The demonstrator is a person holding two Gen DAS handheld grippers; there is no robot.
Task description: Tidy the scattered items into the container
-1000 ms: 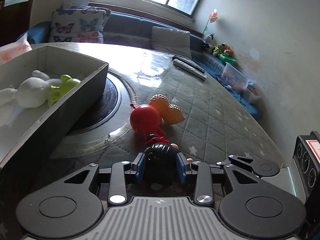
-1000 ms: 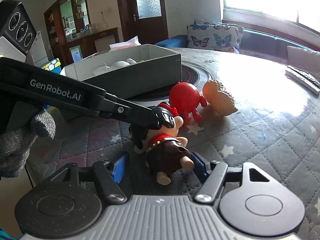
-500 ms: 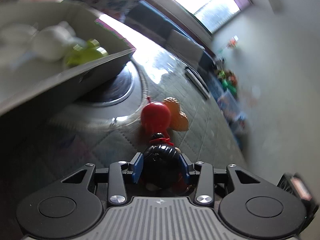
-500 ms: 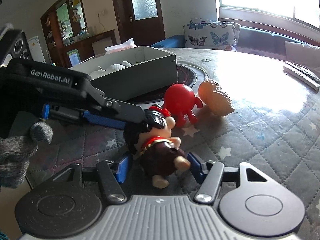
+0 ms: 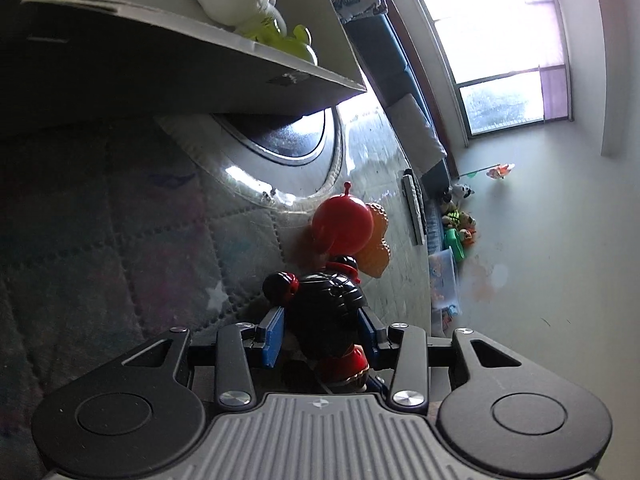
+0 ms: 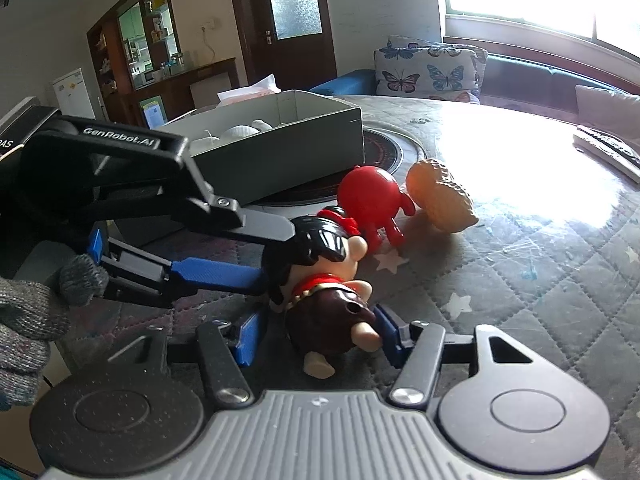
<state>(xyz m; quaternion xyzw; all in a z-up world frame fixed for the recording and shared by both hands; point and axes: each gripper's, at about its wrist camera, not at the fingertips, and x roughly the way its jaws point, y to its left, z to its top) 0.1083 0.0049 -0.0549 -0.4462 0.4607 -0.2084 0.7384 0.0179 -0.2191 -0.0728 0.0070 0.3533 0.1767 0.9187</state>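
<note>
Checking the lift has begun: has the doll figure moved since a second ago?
Yes. In the right wrist view the doll figure has tipped up, head toward the grey box.

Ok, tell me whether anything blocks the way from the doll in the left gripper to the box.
Nothing visible does. The left gripper is clamped on the doll's head, and the box sits open-topped just behind. The red toy and peanut toy lie off to the side.
</note>
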